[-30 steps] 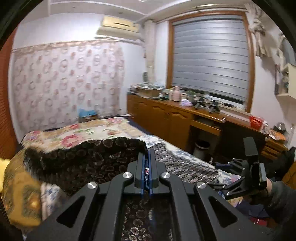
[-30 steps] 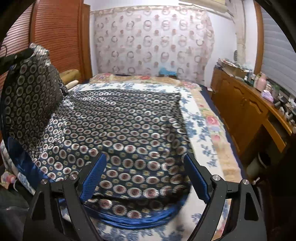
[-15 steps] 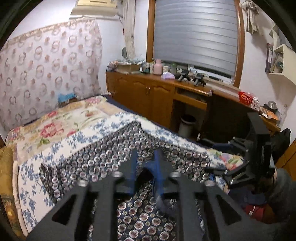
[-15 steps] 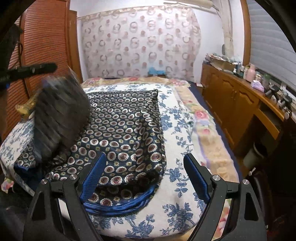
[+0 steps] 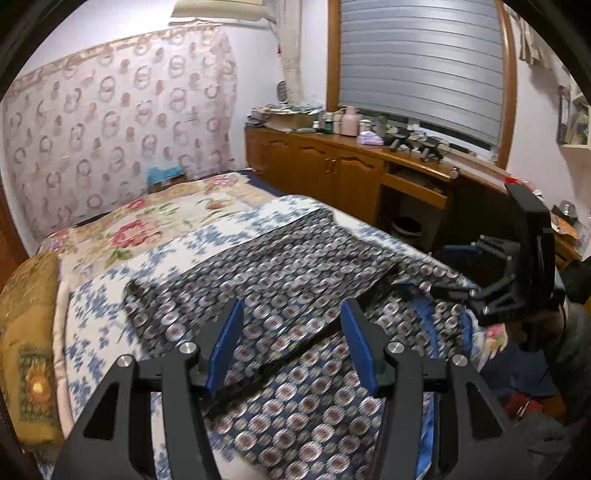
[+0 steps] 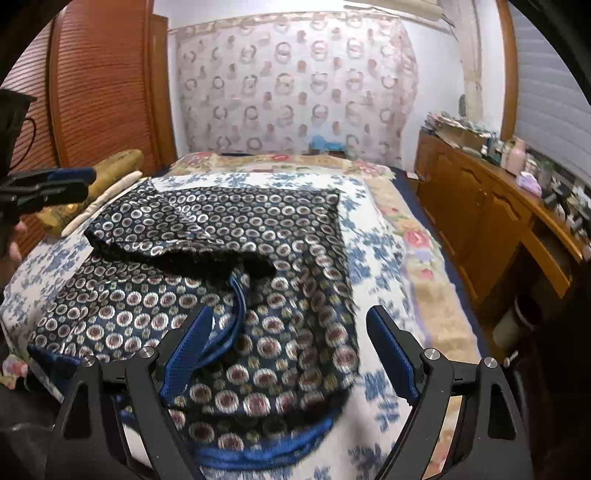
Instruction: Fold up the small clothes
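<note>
Home bedroom: a bed (image 6: 391, 236) with a blue-flowered sheet and a rose-print quilt (image 5: 147, 225) fills most of the room, a yellow pillow (image 5: 29, 332) at its edge and a ring-patterned curtain (image 6: 295, 85) hung behind it. A wooden cabinet run with a desk section (image 5: 332, 166) sits under a window with a grey blind (image 5: 421, 62), its top cluttered with bottles, a pink flask (image 5: 350, 121) and boxes; a bin (image 5: 406, 225) stands below. There's a wall air conditioner (image 5: 221, 7) up top and a slatted wooden wardrobe door (image 6: 99, 85) on the far side.
</note>
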A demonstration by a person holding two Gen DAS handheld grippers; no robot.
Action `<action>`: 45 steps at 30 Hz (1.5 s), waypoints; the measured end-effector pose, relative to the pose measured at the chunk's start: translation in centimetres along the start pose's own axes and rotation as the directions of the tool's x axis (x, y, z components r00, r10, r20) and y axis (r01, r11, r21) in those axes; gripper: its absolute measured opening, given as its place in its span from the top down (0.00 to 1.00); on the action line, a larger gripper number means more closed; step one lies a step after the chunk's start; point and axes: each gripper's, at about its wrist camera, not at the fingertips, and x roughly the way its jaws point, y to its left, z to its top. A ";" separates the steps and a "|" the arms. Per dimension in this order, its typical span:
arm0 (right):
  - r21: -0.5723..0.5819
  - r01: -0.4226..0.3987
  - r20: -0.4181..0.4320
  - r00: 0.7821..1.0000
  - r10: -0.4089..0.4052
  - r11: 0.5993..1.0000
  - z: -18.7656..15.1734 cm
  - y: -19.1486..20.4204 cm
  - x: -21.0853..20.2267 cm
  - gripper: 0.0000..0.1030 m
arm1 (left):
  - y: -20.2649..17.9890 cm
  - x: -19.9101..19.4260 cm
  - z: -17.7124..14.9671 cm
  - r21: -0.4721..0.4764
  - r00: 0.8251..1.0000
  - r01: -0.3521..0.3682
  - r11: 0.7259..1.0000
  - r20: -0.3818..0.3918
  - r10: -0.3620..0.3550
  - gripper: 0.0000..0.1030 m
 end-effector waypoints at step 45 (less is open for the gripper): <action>-0.019 -0.055 0.002 0.998 0.055 0.998 -0.3 0.4 -1.7 0.98 | 5.5 -1.4 -6.2 -0.169 0.995 -0.104 0.980 -0.024 0.101 0.48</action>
